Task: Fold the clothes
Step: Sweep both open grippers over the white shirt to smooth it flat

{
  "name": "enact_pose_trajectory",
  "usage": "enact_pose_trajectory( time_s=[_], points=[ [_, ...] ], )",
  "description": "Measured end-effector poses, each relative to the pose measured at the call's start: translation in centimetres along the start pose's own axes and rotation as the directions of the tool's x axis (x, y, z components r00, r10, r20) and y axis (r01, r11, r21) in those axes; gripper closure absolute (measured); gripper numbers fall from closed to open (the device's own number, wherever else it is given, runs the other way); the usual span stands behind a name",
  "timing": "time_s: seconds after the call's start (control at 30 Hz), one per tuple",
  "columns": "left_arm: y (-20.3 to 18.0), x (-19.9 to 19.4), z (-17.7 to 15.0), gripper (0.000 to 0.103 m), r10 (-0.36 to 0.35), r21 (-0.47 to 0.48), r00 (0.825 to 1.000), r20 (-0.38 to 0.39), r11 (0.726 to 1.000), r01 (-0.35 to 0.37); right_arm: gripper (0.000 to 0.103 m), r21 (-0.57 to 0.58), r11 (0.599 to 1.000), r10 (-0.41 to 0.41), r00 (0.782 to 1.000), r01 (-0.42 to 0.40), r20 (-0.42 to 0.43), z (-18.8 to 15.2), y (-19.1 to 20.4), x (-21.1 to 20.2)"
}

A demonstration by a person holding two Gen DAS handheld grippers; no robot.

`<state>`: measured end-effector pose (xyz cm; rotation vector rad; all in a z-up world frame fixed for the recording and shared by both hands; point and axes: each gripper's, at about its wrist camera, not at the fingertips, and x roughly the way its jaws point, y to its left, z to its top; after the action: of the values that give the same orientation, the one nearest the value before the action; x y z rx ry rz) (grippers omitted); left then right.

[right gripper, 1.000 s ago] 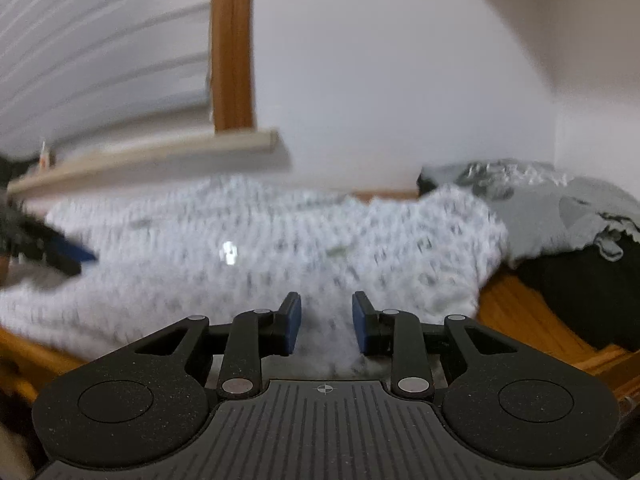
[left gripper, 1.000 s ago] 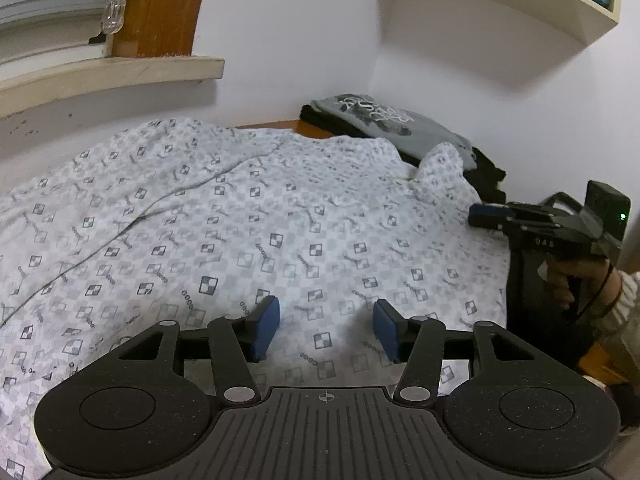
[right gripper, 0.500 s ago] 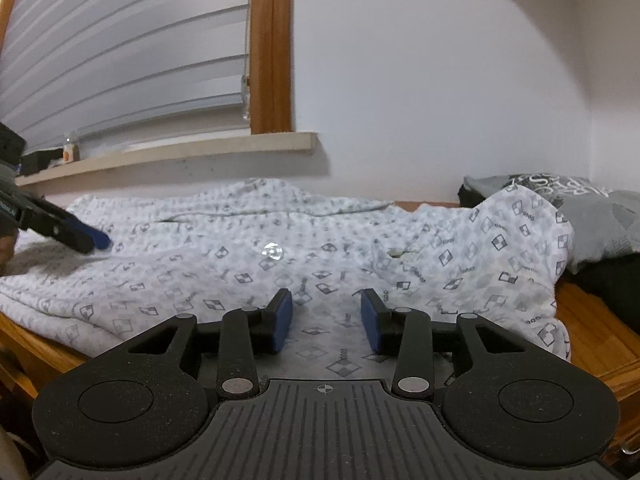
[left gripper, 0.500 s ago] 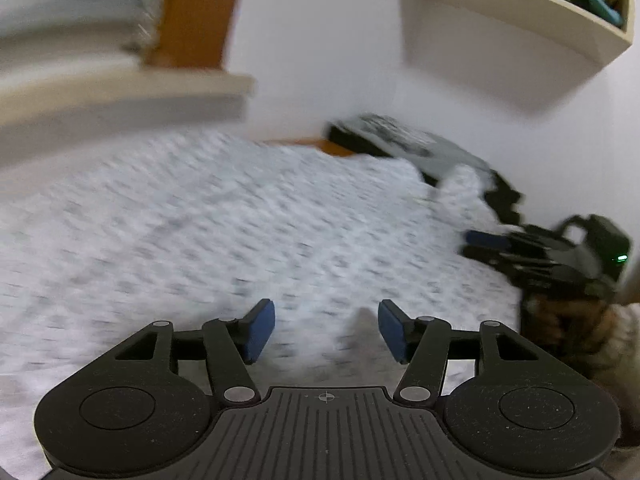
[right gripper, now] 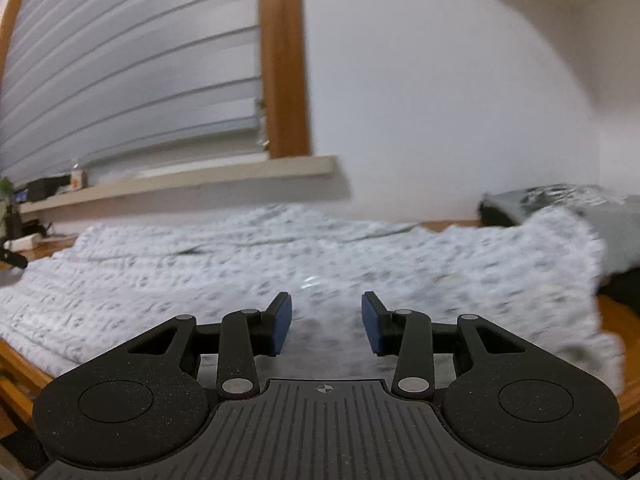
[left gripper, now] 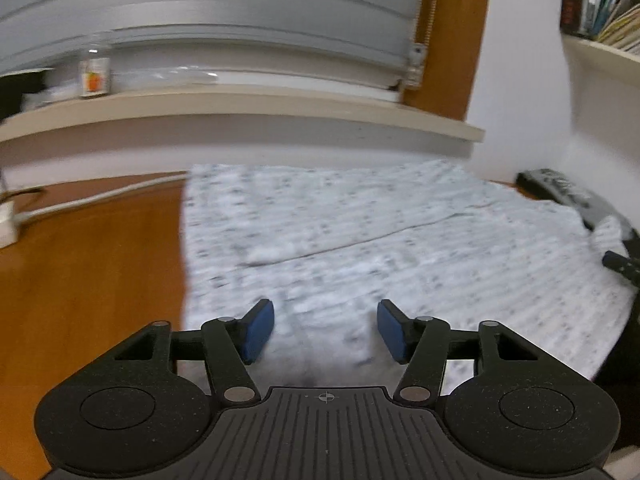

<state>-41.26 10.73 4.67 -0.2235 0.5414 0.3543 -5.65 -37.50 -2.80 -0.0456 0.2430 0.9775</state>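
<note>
A white patterned garment lies spread flat on a wooden table; both views are motion-blurred. My left gripper hovers open over the garment's near left part, close to its left edge, with nothing between its blue pads. In the right wrist view the same garment stretches across the table, and my right gripper is open just above its near edge, holding nothing. The tip of the right gripper shows at the far right of the left wrist view.
A grey and black pile of clothes lies at the table's far right corner. A window sill with a small jar runs along the wall. A white power strip and cable lie at the left. A bookshelf hangs upper right.
The left gripper has swung left, so the garment's left edge and bare wood now show. The right gripper has shifted slightly over the near edge. Both stay open.
</note>
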Motion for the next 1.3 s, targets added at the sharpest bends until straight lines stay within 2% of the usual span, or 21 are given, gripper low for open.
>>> enact_pose_trajectory(
  time_s=[0.1,0.33,0.53,0.67,0.73,0.8,0.9,0.97,1.17,1.3],
  points=[
    [0.0,-0.4,-0.4,0.052,0.01,0.031,1.0,-0.002,0.999,-0.01,0.06,-0.02,1.0,0.012,1.0,-0.012,-0.011,-0.3,0.7,0.6],
    [-0.6,-0.5,-1.5,0.053,0.038,0.074,0.999,-0.02,0.997,-0.036,0.059,-0.055,0.997,0.046,0.998,-0.048,-0.043,-0.6,1.3,1.5],
    [-0.8,-1.4,-2.2,0.053,0.045,0.075,0.999,-0.013,0.996,-0.044,0.059,-0.062,0.996,0.063,0.997,-0.067,-0.054,-0.5,1.0,1.6],
    [-0.8,-1.3,-1.3,0.052,0.049,0.054,0.998,-0.031,0.997,-0.047,0.059,-0.066,0.996,0.062,0.996,-0.066,-0.062,-0.3,0.9,1.7],
    [-1.0,-1.2,-0.4,0.045,0.048,0.037,0.999,-0.019,0.998,-0.047,0.058,-0.068,0.996,0.059,0.996,-0.064,-0.067,-0.2,0.9,1.8],
    [-1.7,-1.2,0.8,0.034,0.037,0.032,0.999,0.029,0.999,-0.038,0.056,-0.068,0.996,0.052,0.996,-0.057,-0.072,0.0,0.8,1.8],
    [-3.8,0.0,2.5,0.03,-0.019,0.052,0.996,0.089,0.999,0.014,0.054,-0.044,0.999,0.027,0.999,-0.029,-0.042,0.0,0.6,1.6],
    [-5.7,1.6,3.6,0.027,-0.071,0.081,0.99,0.118,0.995,0.061,0.054,-0.04,0.999,0.009,0.999,-0.011,-0.052,-0.3,0.6,1.9],
    [-10.9,7.3,5.2,0.025,-0.167,0.12,0.984,0.069,0.98,0.158,0.053,-0.073,0.997,0.01,0.998,-0.015,-0.068,-0.2,0.3,3.0],
    [-12.4,9.4,5.2,0.025,-0.181,0.125,0.982,0.05,0.977,0.173,0.052,-0.09,0.996,0.006,0.997,-0.013,-0.074,0.0,-0.2,3.8]
  ],
)
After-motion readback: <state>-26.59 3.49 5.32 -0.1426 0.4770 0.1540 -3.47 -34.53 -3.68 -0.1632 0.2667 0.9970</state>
